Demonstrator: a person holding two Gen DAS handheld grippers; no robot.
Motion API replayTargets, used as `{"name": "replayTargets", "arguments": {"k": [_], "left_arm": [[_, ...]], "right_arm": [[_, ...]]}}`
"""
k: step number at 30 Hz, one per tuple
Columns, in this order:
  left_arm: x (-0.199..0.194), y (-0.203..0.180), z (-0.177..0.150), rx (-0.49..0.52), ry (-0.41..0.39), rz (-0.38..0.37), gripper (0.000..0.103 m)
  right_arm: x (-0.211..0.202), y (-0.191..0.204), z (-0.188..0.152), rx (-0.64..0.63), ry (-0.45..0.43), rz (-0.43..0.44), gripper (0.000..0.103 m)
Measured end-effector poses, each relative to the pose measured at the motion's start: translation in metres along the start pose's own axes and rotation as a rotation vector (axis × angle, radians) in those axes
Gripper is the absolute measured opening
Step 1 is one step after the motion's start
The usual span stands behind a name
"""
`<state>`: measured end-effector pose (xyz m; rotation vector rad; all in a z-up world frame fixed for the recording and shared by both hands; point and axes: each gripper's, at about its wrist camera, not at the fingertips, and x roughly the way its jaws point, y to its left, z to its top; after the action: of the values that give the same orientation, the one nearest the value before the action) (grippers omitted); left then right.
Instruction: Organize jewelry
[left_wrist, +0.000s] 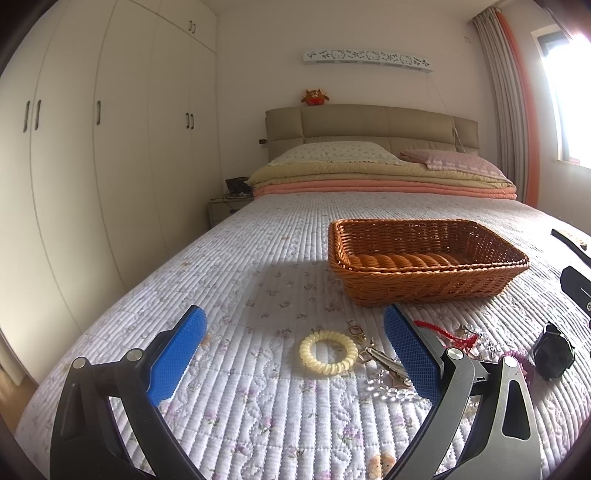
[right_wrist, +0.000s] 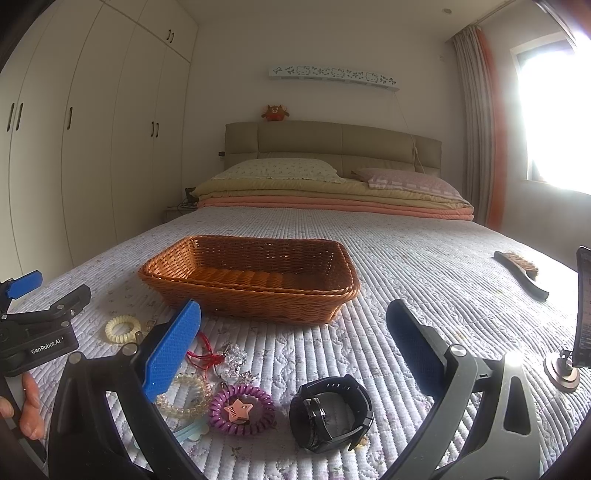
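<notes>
A brown wicker basket (left_wrist: 424, 273) (right_wrist: 251, 291) stands empty on the quilted bed. Before it lies a jewelry pile: a cream coil hair tie (left_wrist: 328, 352) (right_wrist: 123, 328), a black watch (right_wrist: 330, 411) (left_wrist: 553, 355), a purple coil tie with a star (right_wrist: 242, 408), a clear bead bracelet (right_wrist: 184, 397) (left_wrist: 391, 387), a red cord charm (right_wrist: 203, 356) (left_wrist: 443, 334) and a metal clip (left_wrist: 384, 360). My left gripper (left_wrist: 295, 354) is open, low over the cream tie. My right gripper (right_wrist: 295, 354) is open above the watch and purple tie.
A black brush (right_wrist: 521, 275) lies on the bed at the right. A phone on a round stand (right_wrist: 576, 332) is at the right edge. Folded blankets and pillows (left_wrist: 384, 177) lie at the headboard. White wardrobes (left_wrist: 92, 147) line the left wall.
</notes>
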<state>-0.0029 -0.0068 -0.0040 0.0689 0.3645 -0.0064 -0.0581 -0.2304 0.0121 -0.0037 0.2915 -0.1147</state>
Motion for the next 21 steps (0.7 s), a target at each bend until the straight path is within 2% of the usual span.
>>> {"name": "replayTargets", "arguments": {"k": [17,21], "left_arm": [[0.0,0.0,0.0,0.001,0.002,-0.002,0.095],[0.01,0.018,0.004,-0.057,0.061,-0.07,0.095]], "right_arm": [[0.001,0.0,-0.001,0.001,0.005,-0.004,0.097],[0.007,-0.013,0.001,0.05,0.043,-0.014,0.097]]}}
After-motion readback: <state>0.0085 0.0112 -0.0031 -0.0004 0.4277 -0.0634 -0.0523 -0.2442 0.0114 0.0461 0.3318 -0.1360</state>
